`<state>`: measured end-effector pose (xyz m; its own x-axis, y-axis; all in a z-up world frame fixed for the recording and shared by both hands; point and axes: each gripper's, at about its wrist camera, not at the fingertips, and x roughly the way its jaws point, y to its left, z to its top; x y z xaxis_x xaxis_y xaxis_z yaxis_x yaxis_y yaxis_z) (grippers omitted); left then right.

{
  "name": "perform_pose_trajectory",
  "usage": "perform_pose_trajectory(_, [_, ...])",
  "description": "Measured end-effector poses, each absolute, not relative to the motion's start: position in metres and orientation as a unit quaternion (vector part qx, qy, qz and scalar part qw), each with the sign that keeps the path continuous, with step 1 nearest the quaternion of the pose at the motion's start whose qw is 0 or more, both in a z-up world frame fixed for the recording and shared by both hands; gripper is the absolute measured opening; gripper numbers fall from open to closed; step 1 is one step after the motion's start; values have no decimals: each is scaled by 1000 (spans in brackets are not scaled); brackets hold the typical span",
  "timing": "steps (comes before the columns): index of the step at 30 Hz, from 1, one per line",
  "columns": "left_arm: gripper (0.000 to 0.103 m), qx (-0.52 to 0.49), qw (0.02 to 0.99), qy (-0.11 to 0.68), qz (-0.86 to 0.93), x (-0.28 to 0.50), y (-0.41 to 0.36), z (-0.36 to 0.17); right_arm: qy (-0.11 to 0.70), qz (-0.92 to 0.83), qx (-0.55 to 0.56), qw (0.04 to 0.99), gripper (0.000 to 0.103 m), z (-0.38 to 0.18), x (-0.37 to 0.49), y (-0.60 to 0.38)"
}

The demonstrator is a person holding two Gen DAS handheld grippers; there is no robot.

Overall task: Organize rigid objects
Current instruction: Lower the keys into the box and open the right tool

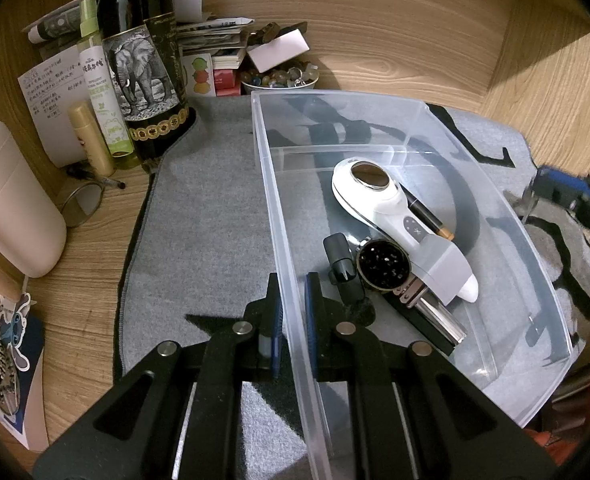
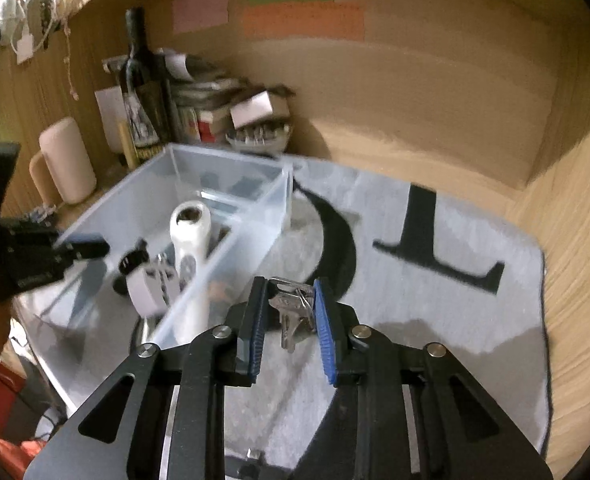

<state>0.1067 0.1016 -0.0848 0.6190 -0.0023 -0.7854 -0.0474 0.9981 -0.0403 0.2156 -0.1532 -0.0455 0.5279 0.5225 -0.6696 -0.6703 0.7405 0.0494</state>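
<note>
The left gripper (image 1: 293, 312) is pinching the left wall of the bin (image 1: 279, 216), which is sitting on the mat (image 1: 199, 220). The right gripper (image 2: 289, 312) is clasping the keys (image 2: 293, 312) above the mat (image 2: 435, 320), just beside the bin's (image 2: 215, 260) right wall.

Black gripper (image 2: 288, 312) frames (silver screws), ribbed blue pads (image 2: 325, 332).

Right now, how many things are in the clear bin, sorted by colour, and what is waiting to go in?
White handheld device: 1
Black items (pen, clip mount, round watch): 3
Keys in the right hand-held gripper, not yet in clear bin: 1
Total: 5
</note>
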Motion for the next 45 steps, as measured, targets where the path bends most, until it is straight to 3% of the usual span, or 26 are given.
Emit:
perform_pose_trajectory(19, [10, -29, 899, 436, 12, 107, 102, -85, 259, 420, -117, 862, 21, 9, 193, -96])
perform_pose_trajectory(45, [10, -29, 899, 436, 12, 106, 102, -84, 368, 434, -192, 799, 21, -61, 210, -32])
